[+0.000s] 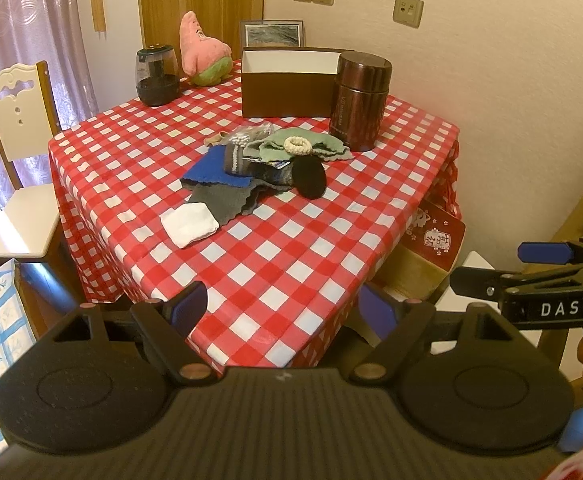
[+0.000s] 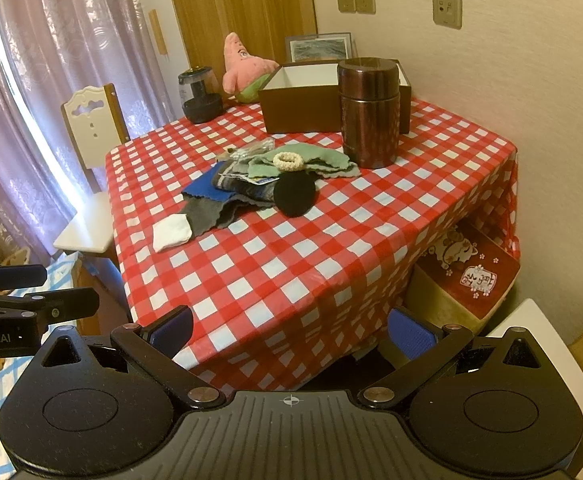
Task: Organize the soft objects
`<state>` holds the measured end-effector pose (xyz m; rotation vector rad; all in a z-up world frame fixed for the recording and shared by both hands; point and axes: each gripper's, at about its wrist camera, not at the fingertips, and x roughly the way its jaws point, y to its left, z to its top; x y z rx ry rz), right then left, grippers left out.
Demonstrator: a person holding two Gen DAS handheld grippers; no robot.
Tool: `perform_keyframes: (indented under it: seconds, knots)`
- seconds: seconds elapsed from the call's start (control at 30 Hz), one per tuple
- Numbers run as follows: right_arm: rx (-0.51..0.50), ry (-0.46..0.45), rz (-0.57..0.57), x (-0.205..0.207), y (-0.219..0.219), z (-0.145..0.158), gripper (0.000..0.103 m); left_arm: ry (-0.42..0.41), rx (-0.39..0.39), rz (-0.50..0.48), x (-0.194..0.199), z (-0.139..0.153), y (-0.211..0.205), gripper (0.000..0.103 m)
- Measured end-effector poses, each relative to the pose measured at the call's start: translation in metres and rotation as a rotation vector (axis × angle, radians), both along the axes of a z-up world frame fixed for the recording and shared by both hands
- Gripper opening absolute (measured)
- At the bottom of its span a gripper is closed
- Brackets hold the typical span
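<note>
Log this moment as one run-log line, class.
left claw open, empty | right claw open, empty | soft pile untouched | box open

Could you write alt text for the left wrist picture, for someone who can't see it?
A pile of soft cloths lies on a red checked table before an open brown box. The left gripper hangs open, short of the table.

cream walls (image 2: 511,80), lilac curtains (image 2: 51,60) backlit by daylight, wooden door (image 2: 243,4), white chair (image 2: 91,128) beside checked table (image 2: 291,272).
</note>
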<state>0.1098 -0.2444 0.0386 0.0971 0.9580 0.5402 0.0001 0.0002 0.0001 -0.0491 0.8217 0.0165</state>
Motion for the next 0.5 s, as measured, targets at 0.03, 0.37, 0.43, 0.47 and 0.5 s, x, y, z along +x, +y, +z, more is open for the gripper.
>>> perform_keyframes:
  seconds: [0.03,0.37,0.43,0.47,0.5]
  knots:
    - [0.000,0.000,-0.001,0.0004,0.0002,0.0000,0.103,0.000,0.000,-0.001,0.0000,0.0000,0.0000,0.082]
    - [-0.001,0.002,-0.002,0.0040,0.0025,-0.0006,0.103,0.000,0.000,-0.002,-0.0001,0.0000,0.0000,0.082]
    - [-0.001,0.001,-0.002,0.0046,0.0028,-0.0006,0.103,0.000,0.000,-0.002,-0.0001,-0.0001,0.0000,0.082]
    - [-0.001,0.001,-0.002,0.0048,0.0030,-0.0006,0.103,0.001,0.000,-0.003,-0.0001,-0.0002,0.0001,0.082]
    - [0.000,0.002,-0.002,0.0054,0.0031,-0.0007,0.103,0.000,0.000,-0.002,-0.0001,0.0000,0.0000,0.082]
